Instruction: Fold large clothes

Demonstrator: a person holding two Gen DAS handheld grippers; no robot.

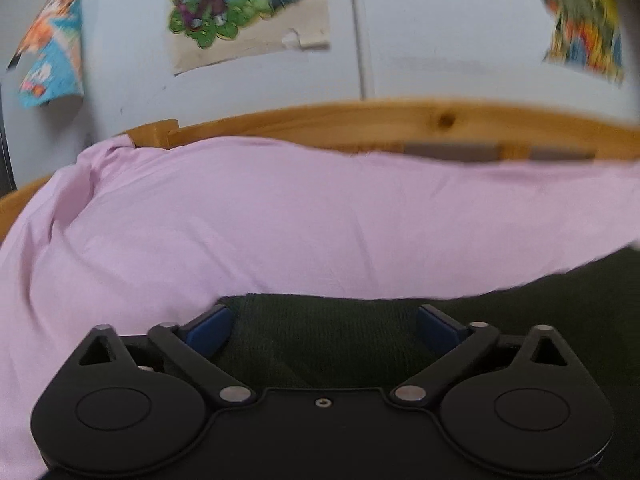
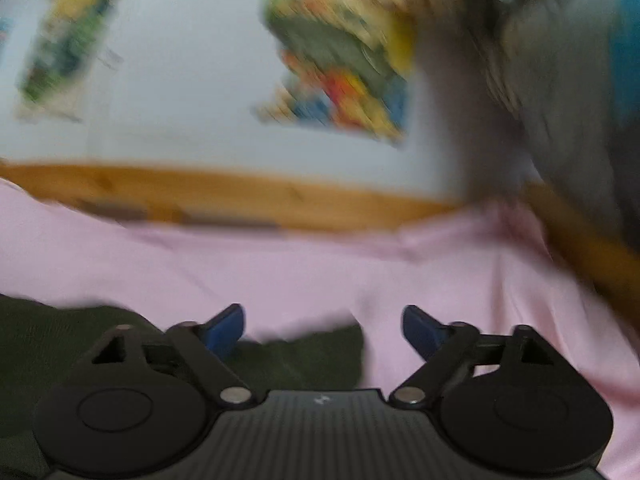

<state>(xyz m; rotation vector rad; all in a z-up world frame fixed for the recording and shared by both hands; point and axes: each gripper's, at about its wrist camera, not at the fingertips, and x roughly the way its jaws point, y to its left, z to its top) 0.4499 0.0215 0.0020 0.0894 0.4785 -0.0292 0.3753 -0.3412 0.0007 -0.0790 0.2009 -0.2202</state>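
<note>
A dark green knit garment [image 1: 328,344] lies on the pink bed sheet [image 1: 240,220]. In the left wrist view its far edge runs just ahead of my left gripper [image 1: 325,330], whose blue pads [image 1: 212,332] stand wide apart with the knit spread between and under them, and they do not pinch it. In the blurred right wrist view a corner of the same garment [image 2: 304,356] ends between the fingers of my right gripper [image 2: 324,330]. That gripper is open too, its right pad [image 2: 422,332] over bare pink sheet [image 2: 440,280].
A wooden bed rail [image 1: 400,120] borders the far side of the sheet, and another rail [image 2: 580,248] slants down the right. Behind is a pale wall with cartoon posters [image 1: 240,4] and a white pipe [image 1: 362,40]. A blurred grey and blue shape [image 2: 560,80] hangs at the right.
</note>
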